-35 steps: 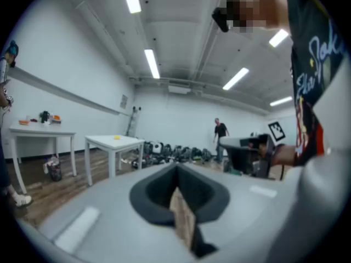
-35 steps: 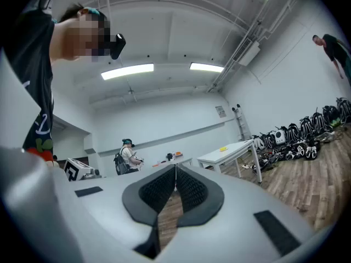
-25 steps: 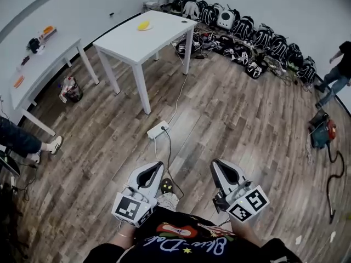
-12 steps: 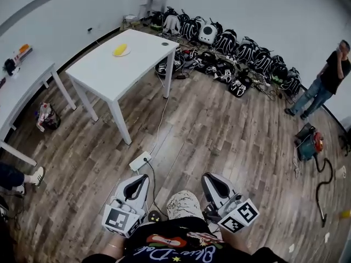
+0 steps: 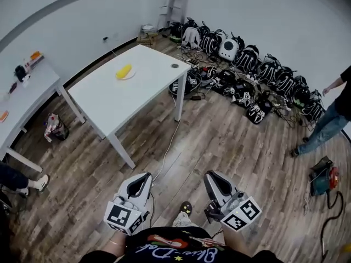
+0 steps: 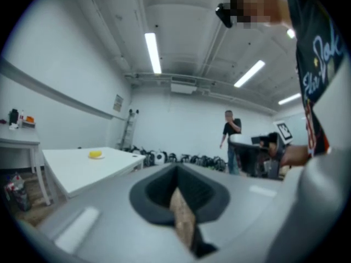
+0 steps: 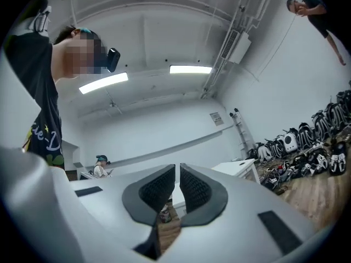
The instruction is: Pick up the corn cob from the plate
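Note:
The yellow corn cob (image 5: 124, 71) lies on a small white plate (image 5: 129, 76) toward the far end of the white table (image 5: 115, 100), well ahead of both grippers. In the left gripper view the corn cob (image 6: 96, 154) is a small yellow shape on the table (image 6: 82, 169). My left gripper (image 5: 140, 181) is held low in front of my body, shut and with nothing in it. My right gripper (image 5: 214, 178) is beside it, also shut and holding nothing. In the gripper views, the left gripper (image 6: 176, 173) and the right gripper (image 7: 177, 171) show only a thin slit between their jaws.
Several black and white backpacks (image 5: 247, 59) line the far wall. A person (image 5: 329, 119) stands at the right, near a red tool (image 5: 323, 181). A second white table (image 5: 27, 95) stands at the left with a bag (image 5: 55, 127) under it. A cable (image 5: 170, 147) runs across the wooden floor.
I have walked toward the white table, which now sits nearer and more central in the head view. Both grippers stay shut, held side by side in front of my body.

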Demonstrator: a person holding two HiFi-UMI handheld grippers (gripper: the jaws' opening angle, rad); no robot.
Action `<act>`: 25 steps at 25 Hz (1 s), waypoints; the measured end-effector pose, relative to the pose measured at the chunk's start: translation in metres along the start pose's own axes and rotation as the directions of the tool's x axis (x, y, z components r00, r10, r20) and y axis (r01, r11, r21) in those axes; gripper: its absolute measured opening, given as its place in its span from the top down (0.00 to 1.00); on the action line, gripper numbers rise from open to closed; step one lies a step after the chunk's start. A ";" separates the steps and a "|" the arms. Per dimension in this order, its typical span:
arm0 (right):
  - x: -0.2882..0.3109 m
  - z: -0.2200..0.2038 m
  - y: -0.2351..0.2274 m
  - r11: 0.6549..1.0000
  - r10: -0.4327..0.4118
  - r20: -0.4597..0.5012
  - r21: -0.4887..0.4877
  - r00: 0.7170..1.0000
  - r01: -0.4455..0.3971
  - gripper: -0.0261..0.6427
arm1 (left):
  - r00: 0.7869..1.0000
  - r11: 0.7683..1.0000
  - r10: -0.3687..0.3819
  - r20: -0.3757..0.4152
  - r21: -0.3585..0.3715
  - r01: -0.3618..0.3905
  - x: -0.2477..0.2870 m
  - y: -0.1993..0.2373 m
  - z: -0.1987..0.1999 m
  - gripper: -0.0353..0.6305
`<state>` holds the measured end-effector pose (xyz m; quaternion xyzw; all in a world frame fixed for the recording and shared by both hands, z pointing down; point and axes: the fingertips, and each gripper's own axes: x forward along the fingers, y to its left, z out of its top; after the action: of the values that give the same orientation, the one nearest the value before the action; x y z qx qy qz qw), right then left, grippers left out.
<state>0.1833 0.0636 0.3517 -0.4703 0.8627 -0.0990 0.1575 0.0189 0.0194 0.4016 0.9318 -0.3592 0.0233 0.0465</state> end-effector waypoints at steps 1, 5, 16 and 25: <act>0.007 0.009 -0.018 1.000 0.030 -0.005 -0.006 1.000 -0.030 0.94 | 0.999 0.999 0.032 0.012 -0.020 -0.032 0.022 0.002 0.007 0.95; 0.025 0.026 -0.089 0.995 0.103 -0.043 -0.014 0.994 -0.103 0.94 | 0.994 0.992 0.103 0.021 -0.080 -0.101 0.080 -0.007 0.010 0.95; 0.156 0.015 -0.208 0.983 0.184 -0.117 0.046 0.976 -0.179 0.94 | 0.979 0.979 0.203 0.006 -0.015 -0.203 0.207 0.094 0.018 0.95; 0.372 0.029 -0.270 0.921 0.390 -0.097 0.025 0.916 -0.389 0.94 | 0.943 0.943 0.312 0.117 0.087 -0.323 0.301 0.248 0.048 0.95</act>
<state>0.2156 -0.3957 0.3441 -0.2831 0.9456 -0.0915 0.1319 0.0757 -0.3693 0.3946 0.8628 -0.5049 0.0020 -0.0250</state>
